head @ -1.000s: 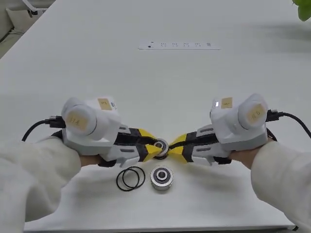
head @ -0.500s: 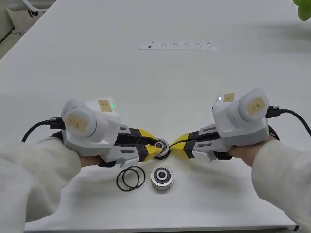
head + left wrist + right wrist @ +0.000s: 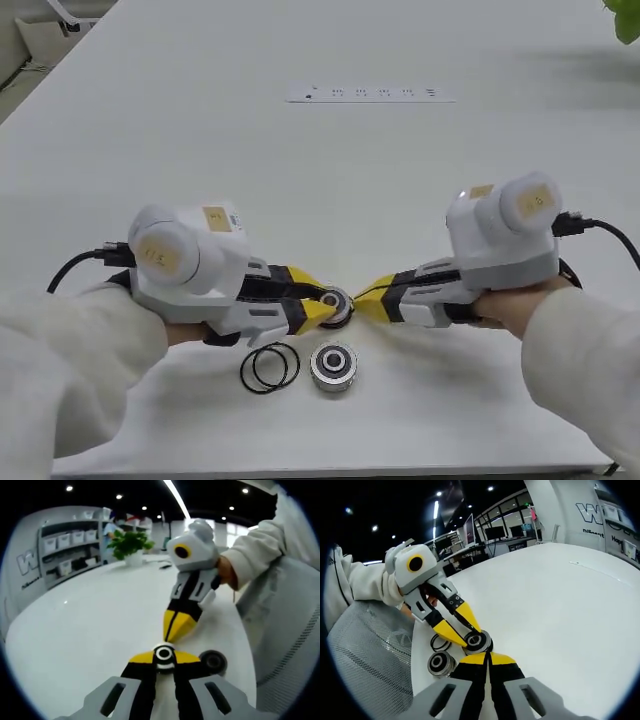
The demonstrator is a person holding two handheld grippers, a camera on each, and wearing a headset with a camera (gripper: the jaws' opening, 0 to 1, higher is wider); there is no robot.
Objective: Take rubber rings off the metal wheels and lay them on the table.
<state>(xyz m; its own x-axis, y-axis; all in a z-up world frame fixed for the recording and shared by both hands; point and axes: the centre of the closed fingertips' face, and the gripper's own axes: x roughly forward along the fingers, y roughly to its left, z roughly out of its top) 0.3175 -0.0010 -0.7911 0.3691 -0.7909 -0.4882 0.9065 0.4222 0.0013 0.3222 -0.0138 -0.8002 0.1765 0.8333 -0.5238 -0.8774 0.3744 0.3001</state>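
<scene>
A large white letter "W" is seen on the wall (image 3: 25, 562) in the left gripper view. Another "W" is seen on a partition (image 3: 587, 510) in the right gripper view, but the smaller lettering beneath it cannot be read. Marks on the tan stickers (image 3: 214, 216) of the left gripper (image 3: 324, 304) and right gripper (image 3: 362, 297) are illegible.

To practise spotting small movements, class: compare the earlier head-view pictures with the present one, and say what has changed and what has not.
The right tongs tipped up at the rear and drew slightly to the right, their closed tips staying at the wheel. The left tongs kept their grip on that wheel. The loose rings and the second wheel lay where they were on the table.
</scene>
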